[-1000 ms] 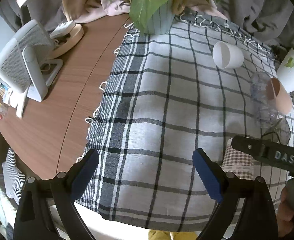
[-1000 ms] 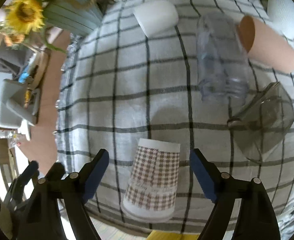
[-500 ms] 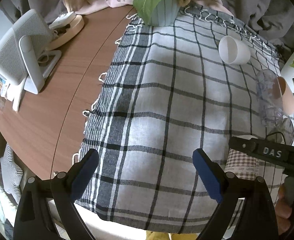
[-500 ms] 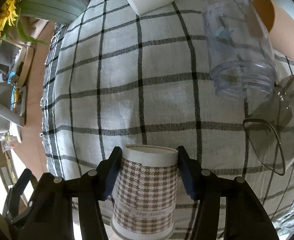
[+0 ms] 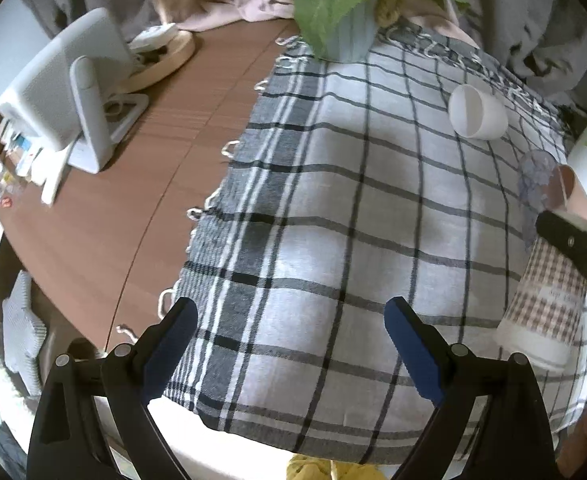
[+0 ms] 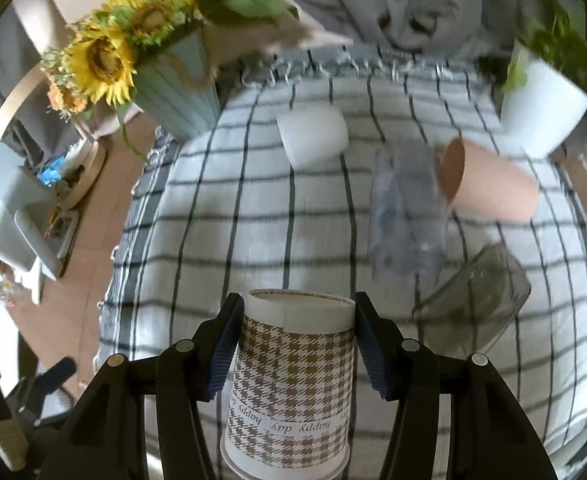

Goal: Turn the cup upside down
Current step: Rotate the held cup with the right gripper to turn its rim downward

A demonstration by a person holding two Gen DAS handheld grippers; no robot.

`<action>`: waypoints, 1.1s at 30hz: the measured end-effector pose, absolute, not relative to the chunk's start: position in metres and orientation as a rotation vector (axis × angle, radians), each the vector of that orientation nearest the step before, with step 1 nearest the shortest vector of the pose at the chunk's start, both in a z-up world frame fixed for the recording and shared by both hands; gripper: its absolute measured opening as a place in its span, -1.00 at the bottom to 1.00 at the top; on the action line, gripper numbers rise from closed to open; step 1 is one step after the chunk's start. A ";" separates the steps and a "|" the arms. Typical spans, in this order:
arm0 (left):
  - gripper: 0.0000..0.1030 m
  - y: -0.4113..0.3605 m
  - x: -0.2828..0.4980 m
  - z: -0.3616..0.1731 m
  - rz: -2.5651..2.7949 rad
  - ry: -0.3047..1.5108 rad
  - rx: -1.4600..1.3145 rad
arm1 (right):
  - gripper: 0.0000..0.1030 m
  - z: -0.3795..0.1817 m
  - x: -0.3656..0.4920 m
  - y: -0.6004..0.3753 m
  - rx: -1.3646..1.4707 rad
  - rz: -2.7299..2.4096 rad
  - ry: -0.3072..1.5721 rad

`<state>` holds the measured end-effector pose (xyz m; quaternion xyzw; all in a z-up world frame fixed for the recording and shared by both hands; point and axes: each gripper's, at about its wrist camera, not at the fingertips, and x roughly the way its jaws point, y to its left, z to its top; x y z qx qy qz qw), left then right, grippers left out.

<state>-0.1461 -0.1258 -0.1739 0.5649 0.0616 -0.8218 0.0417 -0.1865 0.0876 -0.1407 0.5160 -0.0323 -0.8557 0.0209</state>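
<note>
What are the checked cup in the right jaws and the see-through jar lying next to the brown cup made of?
Checked cup: looks like matte paper, with a printed houndstooth pattern and a visible side seam. Jar: probably clear plastic, transparent and faintly bluish, with a ridged threaded-looking mouth; the blur leaves glass possible.

Both sets of tongs are built alike: the left tongs (image 5: 289,350) and right tongs (image 6: 295,346) are made of matte black plastic arms, faced with ribbed blue pads and fastened with round silver screws at the joints.
</note>
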 end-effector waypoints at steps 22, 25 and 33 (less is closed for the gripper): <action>0.86 -0.124 -0.121 -0.200 -2.450 0.257 1.752 | 0.06 -0.177 -0.161 0.079 1.385 -2.751 0.034; 0.86 -0.122 -0.120 -0.198 -2.462 0.256 1.757 | 0.06 -0.178 -0.158 0.080 1.415 -2.735 0.041; 0.86 -0.117 -0.119 -0.190 -2.502 0.238 1.743 | 0.06 -0.174 -0.139 0.089 1.406 -2.752 0.011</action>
